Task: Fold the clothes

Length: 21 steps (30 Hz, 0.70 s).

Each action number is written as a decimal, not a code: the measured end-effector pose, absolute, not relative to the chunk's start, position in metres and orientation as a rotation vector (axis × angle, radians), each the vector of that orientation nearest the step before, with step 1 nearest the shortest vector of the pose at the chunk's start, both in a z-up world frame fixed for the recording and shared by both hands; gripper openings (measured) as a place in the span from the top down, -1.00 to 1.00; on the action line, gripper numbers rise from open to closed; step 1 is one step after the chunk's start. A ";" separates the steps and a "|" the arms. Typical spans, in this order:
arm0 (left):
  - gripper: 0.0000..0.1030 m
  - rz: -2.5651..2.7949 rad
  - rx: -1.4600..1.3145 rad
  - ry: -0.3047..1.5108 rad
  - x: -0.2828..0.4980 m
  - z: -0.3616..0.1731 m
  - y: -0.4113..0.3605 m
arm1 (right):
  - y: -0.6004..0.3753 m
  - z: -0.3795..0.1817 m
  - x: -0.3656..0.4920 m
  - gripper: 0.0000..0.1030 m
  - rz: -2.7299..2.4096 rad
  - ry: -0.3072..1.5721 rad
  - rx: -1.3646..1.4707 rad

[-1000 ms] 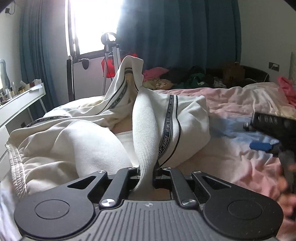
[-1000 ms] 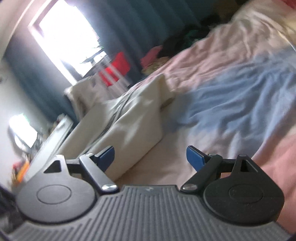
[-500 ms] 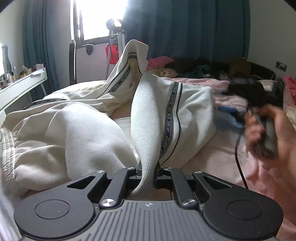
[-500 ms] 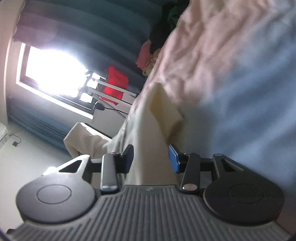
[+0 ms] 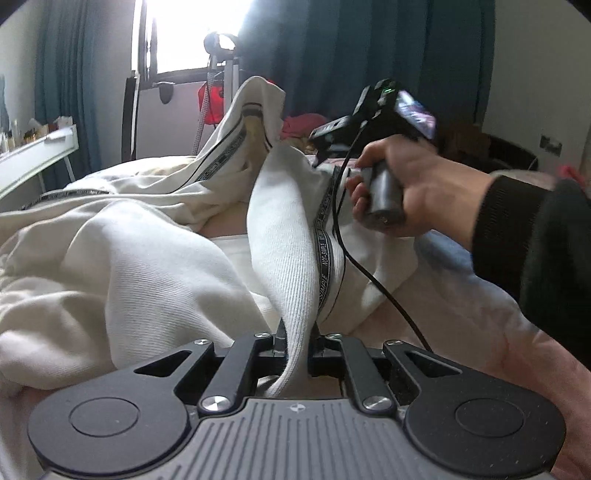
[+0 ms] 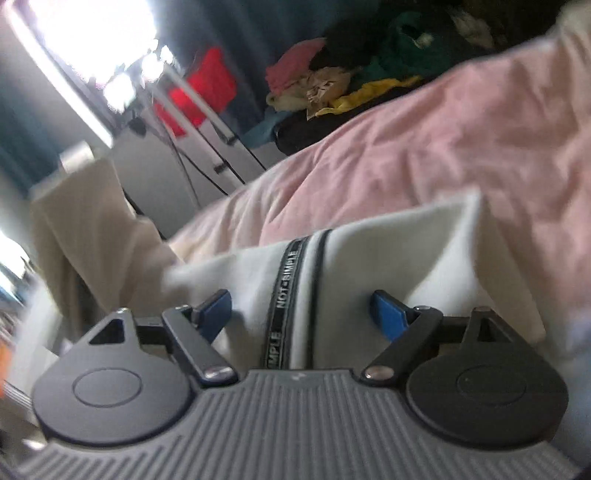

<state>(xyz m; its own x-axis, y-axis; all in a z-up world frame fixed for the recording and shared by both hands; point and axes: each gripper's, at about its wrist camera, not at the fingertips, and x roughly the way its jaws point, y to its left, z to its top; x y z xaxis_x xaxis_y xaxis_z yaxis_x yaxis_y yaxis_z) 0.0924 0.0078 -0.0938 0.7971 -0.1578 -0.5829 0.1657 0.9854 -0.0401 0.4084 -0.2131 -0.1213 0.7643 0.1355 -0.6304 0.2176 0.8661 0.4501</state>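
Left gripper (image 5: 295,338): fingers pressed together on a ribbed fold of the cream garment (image 5: 147,266), the cloth rising from between them in a taut ridge
Right gripper (image 6: 301,306): blue-tipped fingers (image 6: 389,314) spread wide, with a panel of the same garment lying between them; the cloth is not pinched
Right hand (image 5: 402,184): seen from the left wrist view, wrapped round the right gripper's handle, a black sleeve (image 5: 532,236) at the wrist and a black cable (image 5: 369,277) trailing down from the tool across the fabric
Garment: cream ribbed knit with a black printed stripe (image 6: 284,291) reading NOT-SIMPLE; it lies heaped on the bed (image 6: 424,147), one part lifted to a peak at the far side, a loose mound on the left in the left wrist view
Bed: pink cover with a pale blue patch (image 5: 443,251) just beyond the garment's edge
Background: dark blue curtains (image 5: 332,55), a bright window (image 5: 192,33), a white desk (image 5: 37,155) at the left, a pile of coloured clothes (image 6: 332,81) past the bed's far edge
Sharpness: the right wrist view is blurred at its edges
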 end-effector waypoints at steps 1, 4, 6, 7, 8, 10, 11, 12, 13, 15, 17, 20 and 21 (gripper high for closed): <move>0.86 -0.176 -0.004 0.625 0.093 -0.094 0.011 | -0.207 -0.122 0.410 -0.64 -0.062 0.719 0.484; 0.86 -0.188 -0.046 0.625 0.095 -0.095 0.017 | -0.198 -0.119 0.402 0.18 -0.119 0.721 0.375; 0.86 -0.194 -0.066 0.624 0.095 -0.096 0.020 | -0.209 -0.112 0.386 0.67 -0.109 0.701 0.404; 0.86 -0.196 -0.073 0.625 0.095 -0.095 0.021 | -0.215 -0.108 0.377 0.68 -0.101 0.689 0.423; 0.86 -0.199 -0.080 0.625 0.095 -0.093 0.022 | -0.221 -0.103 0.367 0.71 -0.093 0.678 0.435; 0.86 -0.209 -0.115 0.623 0.095 -0.089 0.023 | -0.231 -0.086 0.346 0.71 -0.082 0.646 0.438; 0.86 -0.215 -0.132 0.619 0.093 -0.086 0.024 | -0.236 -0.078 0.340 0.71 -0.083 0.625 0.438; 0.86 -0.217 -0.135 0.613 0.091 -0.083 0.024 | -0.242 -0.069 0.331 0.71 -0.092 0.599 0.437; 0.86 -0.220 -0.135 0.607 0.088 -0.081 0.024 | -0.249 -0.061 0.322 0.71 -0.102 0.570 0.438; 0.86 -0.226 -0.132 0.598 0.082 -0.078 0.022 | -0.265 -0.046 0.301 0.71 -0.137 0.514 0.446; 0.85 -0.247 -0.102 0.584 0.073 -0.075 0.016 | -0.291 -0.034 0.277 0.71 -0.184 0.448 0.474; 0.78 -0.281 -0.054 0.560 0.060 -0.070 0.006 | -0.331 -0.026 0.228 0.71 -0.241 0.346 0.522; 0.78 -0.292 -0.038 0.552 0.056 -0.069 0.003 | -0.344 -0.028 0.210 0.71 -0.264 0.323 0.538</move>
<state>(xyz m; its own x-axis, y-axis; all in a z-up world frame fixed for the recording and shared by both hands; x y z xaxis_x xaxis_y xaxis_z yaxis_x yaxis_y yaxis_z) 0.0556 0.0032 -0.0688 0.8113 -0.2836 -0.5113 0.2635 0.9580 -0.1133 0.2095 -0.3445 -0.0277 0.9163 -0.1605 -0.3670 0.3277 0.8274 0.4562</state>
